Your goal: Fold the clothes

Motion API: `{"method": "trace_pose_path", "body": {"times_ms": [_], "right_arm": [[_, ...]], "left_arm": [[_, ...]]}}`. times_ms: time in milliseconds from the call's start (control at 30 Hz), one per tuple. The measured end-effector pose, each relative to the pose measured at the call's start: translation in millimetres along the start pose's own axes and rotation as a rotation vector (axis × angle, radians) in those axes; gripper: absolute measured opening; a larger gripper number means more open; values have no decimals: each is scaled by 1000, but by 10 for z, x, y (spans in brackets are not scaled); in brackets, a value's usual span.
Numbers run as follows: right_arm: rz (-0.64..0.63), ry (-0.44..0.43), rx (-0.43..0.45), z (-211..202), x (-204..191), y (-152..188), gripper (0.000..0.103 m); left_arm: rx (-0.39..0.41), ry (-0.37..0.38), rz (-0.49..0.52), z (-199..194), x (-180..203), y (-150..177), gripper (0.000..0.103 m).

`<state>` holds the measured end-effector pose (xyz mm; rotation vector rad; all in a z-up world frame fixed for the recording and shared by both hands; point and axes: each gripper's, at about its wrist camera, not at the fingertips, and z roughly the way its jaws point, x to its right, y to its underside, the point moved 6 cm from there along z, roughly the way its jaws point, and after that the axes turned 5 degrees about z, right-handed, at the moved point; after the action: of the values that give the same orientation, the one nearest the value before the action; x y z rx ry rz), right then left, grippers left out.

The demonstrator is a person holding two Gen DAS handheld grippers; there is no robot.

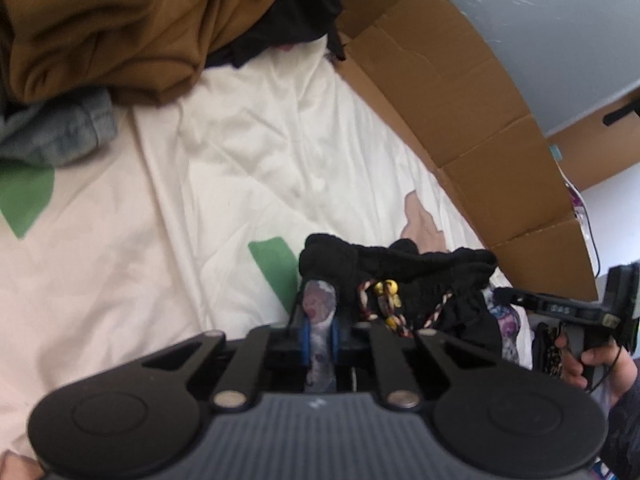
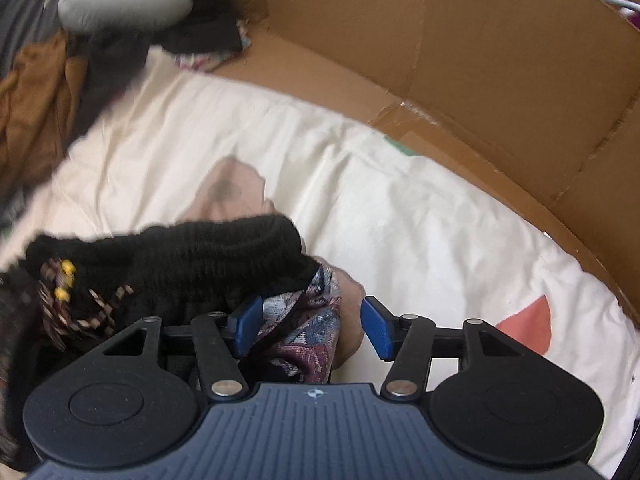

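Note:
A patterned garment with a black elastic waistband (image 1: 400, 260) and a braided drawstring with yellow beads (image 1: 386, 300) hangs between my grippers above the bed. My left gripper (image 1: 319, 332) is shut on a patterned edge of the garment. My right gripper (image 2: 312, 326) is open, its blue pads (image 2: 376, 328) either side of the patterned cloth (image 2: 304, 340) below the waistband (image 2: 180, 256). The right gripper and the hand that holds it also show in the left wrist view (image 1: 592, 312).
A white bed sheet (image 1: 224, 184) with green and pink shapes lies below. A brown cardboard wall (image 1: 460, 112) runs along the far right side. A pile of brown, black and denim clothes (image 1: 120, 28) lies at the far left, with a grey neck pillow (image 2: 120, 4).

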<state>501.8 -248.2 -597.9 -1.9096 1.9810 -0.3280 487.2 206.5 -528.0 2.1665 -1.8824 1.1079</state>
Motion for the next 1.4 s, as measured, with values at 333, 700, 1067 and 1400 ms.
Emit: {"method": "trace_pose_path", "body": {"times_ms": [333,700,1067,1400], "right_arm": [[-1,-17,-54,361,-29,19,20],[-12,108,93,5,146,-259,6],[2,216,118,-21,359,-480,6],[-9,280,129,139,416,-798,6]], "left_arm": [[80,-40,89,-172,116,-283,9],[91,-63,231,2,319,-714,9],[96,-90,391,448,670,-1225,9],[112,-159,433,805,737,-1578,8]]}}
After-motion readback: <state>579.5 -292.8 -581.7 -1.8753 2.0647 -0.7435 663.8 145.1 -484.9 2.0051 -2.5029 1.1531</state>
